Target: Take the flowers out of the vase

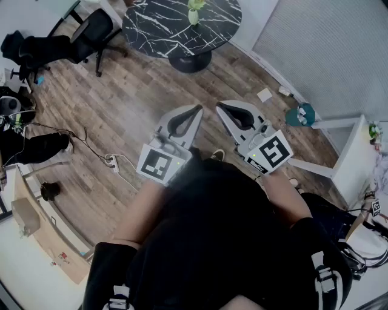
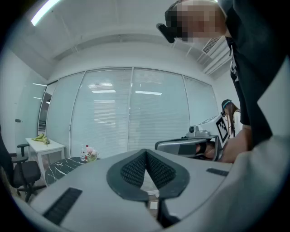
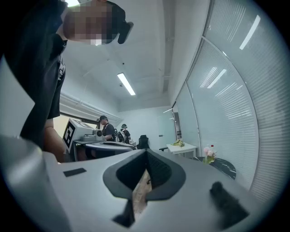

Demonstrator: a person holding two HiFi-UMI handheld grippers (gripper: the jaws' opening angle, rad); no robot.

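Note:
A small vase of pale pink flowers stands on a round black marble table at the far side of the room. In the left gripper view the flowers are small and far off to the left. In the right gripper view the flowers are far off to the right. My left gripper and right gripper are held side by side above the wood floor, well short of the table. Both are shut with nothing between the pads.
A black office chair stands left of the marble table. A white side table with bananas is against the glass wall. A power strip and cable lie on the floor at left. Two people stand in the background.

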